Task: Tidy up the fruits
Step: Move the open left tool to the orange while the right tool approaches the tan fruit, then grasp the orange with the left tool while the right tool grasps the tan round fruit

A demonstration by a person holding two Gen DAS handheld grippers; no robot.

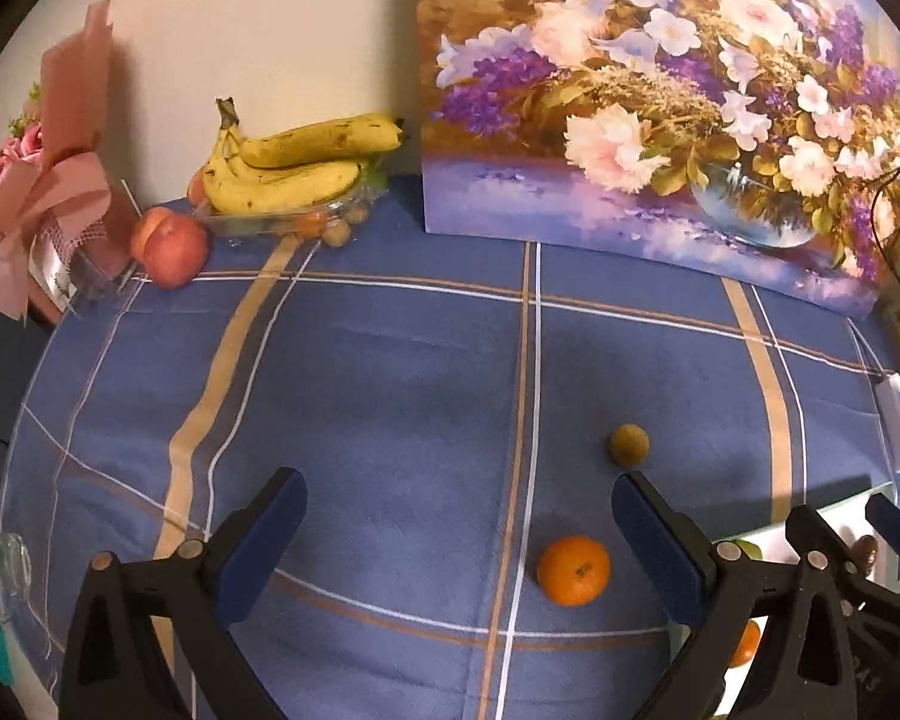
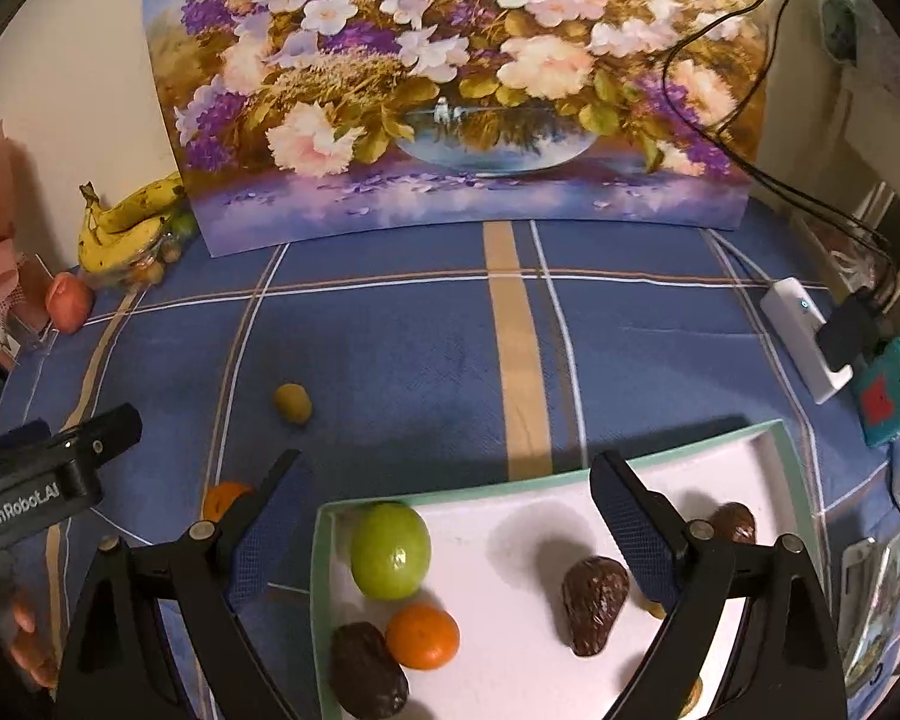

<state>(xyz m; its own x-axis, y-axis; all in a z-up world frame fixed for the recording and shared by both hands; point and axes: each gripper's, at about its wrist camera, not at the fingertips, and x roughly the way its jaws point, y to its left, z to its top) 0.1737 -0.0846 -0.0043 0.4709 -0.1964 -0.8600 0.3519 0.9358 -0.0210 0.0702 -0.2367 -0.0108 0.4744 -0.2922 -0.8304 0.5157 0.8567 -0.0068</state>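
- Left gripper (image 1: 457,516) spread wide, nothing between the fingers, low over the blue checked cloth (image 1: 390,360).
- Orange (image 1: 573,570) on the cloth inside the left gap, nearer the right finger, not touched.
- Small yellow-green fruit (image 1: 628,445) just past that finger's tip, also on the cloth; same fruit at (image 2: 292,402) in the right view.
- Right gripper (image 2: 447,480) likewise wide open and empty, above the white tray (image 2: 510,498) with the green rim.
- In the tray: green apple (image 2: 390,550) near the back left corner, second orange (image 2: 422,636) just in front of it, dark wrinkled fruit (image 2: 367,669) at the left front beside that orange.
- Another dark fruit (image 2: 594,603) mid-tray, a third (image 2: 733,522) further right behind the right finger; contact between finger and fruit not clear.
- Small yellowish bit (image 2: 651,606) by the right finger, too hidden to name.
- Far left corner: bananas (image 1: 294,162) on a clear dish (image 1: 282,219) holding small fruits, peach (image 1: 170,246) just beside the dish on the cloth.
- Pink wrapped bouquet (image 1: 48,180) left of the peach.
- Flower painting (image 1: 660,90) upright at the back against the wall.
- White charger (image 2: 807,339) with black cable at the right edge, teal box (image 2: 891,390) next to it.
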